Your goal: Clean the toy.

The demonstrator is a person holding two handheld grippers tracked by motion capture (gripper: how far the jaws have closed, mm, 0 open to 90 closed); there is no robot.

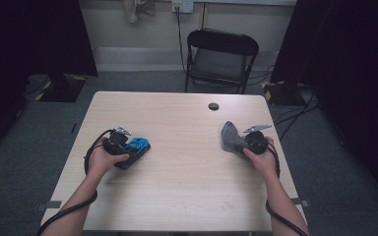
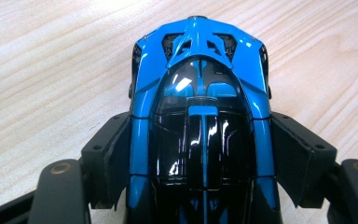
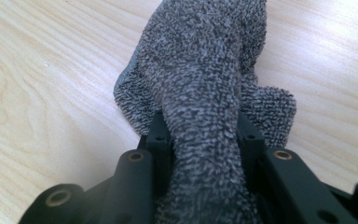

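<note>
A person sits at a wooden table (image 1: 187, 177) and holds 2 grippers, 1 in each hand.

The left gripper (image 1: 128, 150) is near the left edge of the table, about halfway along it. Its 2 black jaws are closed on a blue and black toy car (image 1: 137, 146). In the left gripper view the toy car (image 2: 200, 121) sits between the jaws, and each jaw presses flat on 1 side of it. The far end of the car sticks out past the jaws, over the bare wood.

The right gripper (image 1: 240, 141) is near the right edge of the table, also about halfway along. Its jaws are closed tight on a grey fuzzy cloth (image 1: 231, 136). In the right gripper view the cloth (image 3: 200, 93) is squeezed thin between the jaws, then it spreads out wide past them. I cannot tell if it touches the table.

The car and the cloth are well apart, with bare table between them.

A small dark hole (image 1: 213, 106) is in the table near the far edge. A black chair (image 1: 220, 59) stands on the floor behind the far edge.
</note>
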